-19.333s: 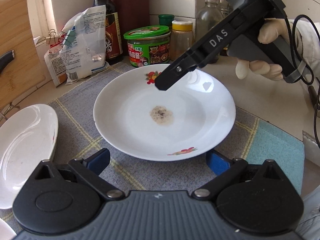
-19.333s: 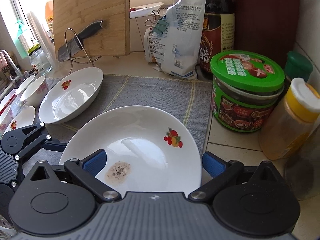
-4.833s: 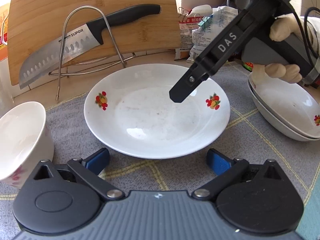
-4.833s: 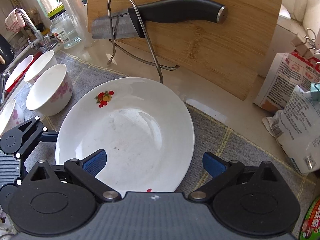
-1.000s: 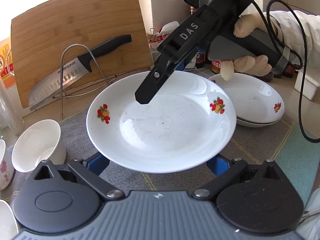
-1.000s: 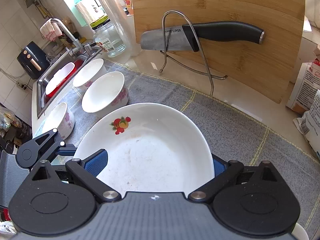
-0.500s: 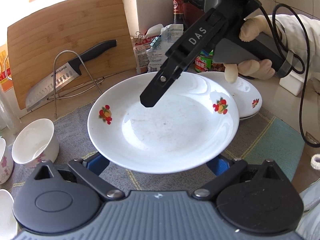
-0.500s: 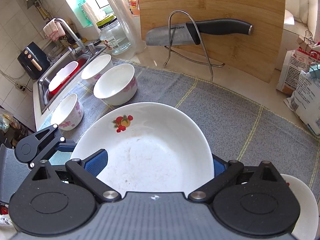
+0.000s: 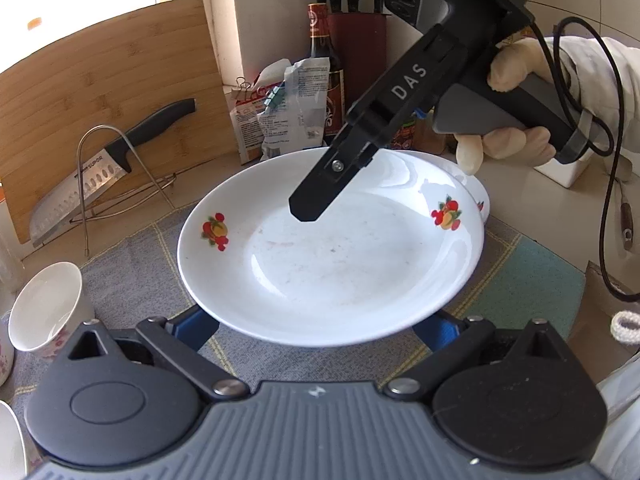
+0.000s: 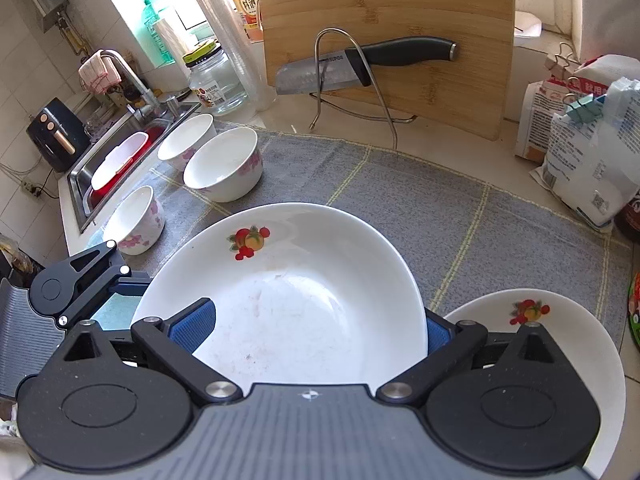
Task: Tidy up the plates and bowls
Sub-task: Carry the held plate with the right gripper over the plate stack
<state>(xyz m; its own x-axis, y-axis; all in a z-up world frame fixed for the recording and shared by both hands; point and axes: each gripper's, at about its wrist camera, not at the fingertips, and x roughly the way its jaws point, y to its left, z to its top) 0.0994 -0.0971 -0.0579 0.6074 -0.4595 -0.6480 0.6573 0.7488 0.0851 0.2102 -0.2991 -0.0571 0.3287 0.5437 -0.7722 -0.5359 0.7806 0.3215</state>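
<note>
A white plate [image 9: 332, 264] with fruit prints, lightly smeared, is held up off the grey mat [image 10: 460, 216]. Its near rim rests across the two fingers of my left gripper [image 9: 316, 326], which stand wide apart beneath it. My right gripper [image 10: 314, 328] is also open wide. The plate sits slantwise in it, with the left pad over the rim and the right pad below. That upper finger [image 9: 320, 196] shows in the left wrist view. The plate overlaps a stack of plates [image 10: 560, 320] at the right. Three bowls [image 10: 224, 164] stand at the mat's left end.
A cutting board [image 10: 400, 20] and a knife on a wire stand [image 10: 360, 64] are at the back. Bags [image 10: 592, 152], a sauce bottle [image 9: 324, 68] and jars crowd the right corner. The sink [image 10: 120, 160] lies at the far left. A gloved hand [image 9: 508, 144] holds the right gripper.
The plate has been carried to the right between both grippers, away from the bowls. It now hangs partly over the stack of plates, which has come into the right wrist view.
</note>
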